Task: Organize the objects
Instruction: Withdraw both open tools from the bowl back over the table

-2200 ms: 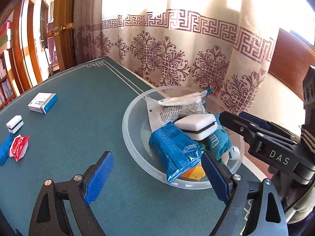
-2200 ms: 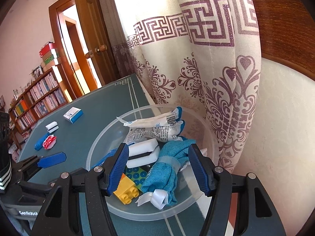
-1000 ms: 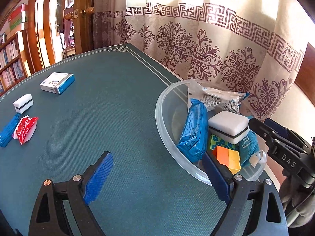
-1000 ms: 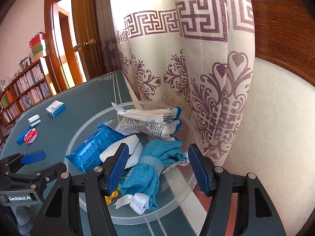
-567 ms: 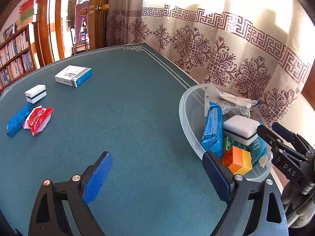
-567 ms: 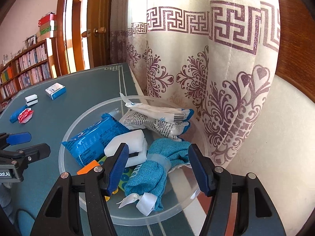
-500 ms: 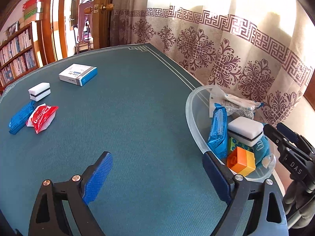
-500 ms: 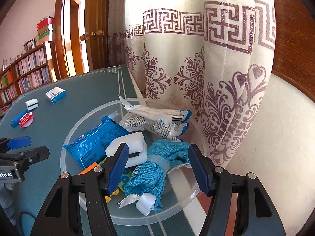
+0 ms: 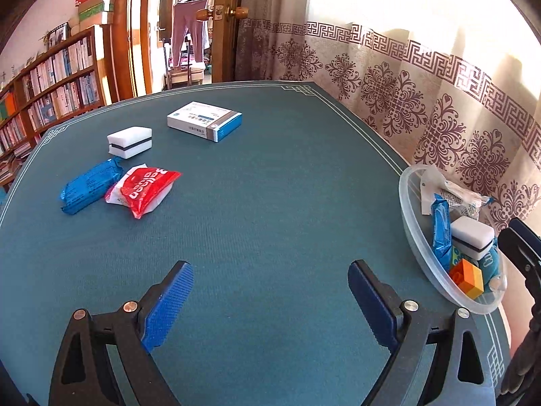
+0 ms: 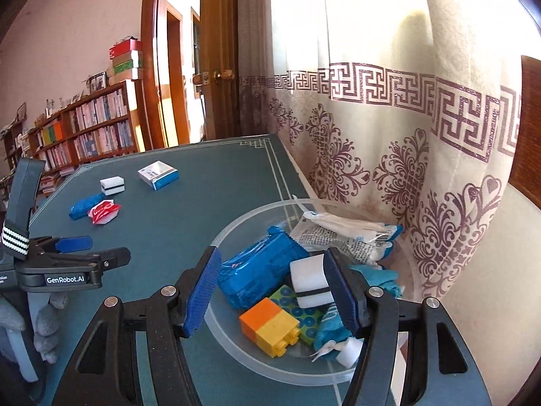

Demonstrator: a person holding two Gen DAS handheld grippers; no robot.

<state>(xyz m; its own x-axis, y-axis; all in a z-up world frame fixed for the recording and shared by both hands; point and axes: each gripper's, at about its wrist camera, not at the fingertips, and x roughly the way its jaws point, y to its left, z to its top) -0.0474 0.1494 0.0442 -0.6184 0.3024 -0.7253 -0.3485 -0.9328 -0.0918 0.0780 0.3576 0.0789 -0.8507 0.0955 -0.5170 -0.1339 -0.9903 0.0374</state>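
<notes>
1. Clear bowl [image 10: 236, 355], on the table [image 9: 270, 203] at its edge by the patterned curtain [image 9: 422, 101]. Judged to be the collecting point, since sorted things are heaped inside it.
2. Bowl contents: blue packet [image 10: 260, 270], white sponge with a dark band [image 10: 309, 282], orange-and-yellow toy brick [image 10: 270, 324], rolled teal cloth [image 10: 333, 335], two white sachets [image 10: 345, 233]. They lean on one another, dropped rather than stacked.
3. Items not yet gathered, well apart from the bowl at the far side of the table: white-and-blue box [image 9: 204, 120], second white sponge [image 9: 129, 141], second blue packet [image 9: 89, 186], red packet [image 9: 142, 191]. The two packets touch; the sponge sits just beside them.
4. Left hand-held gripper [image 9: 270, 301]: jaws spread wide, nothing between them, only bare table below. It faces the loose group, so I judge it is heading there for the next pick.
5. Right hand-held gripper [image 10: 280, 292]: jaws parted partway, poised over the bowl. The banded sponge shows close against the right-hand pad, yet I see no squeeze on it, so I take the gripper as empty.
6. Progress, judged: more than half gathered, four pieces left.
</notes>
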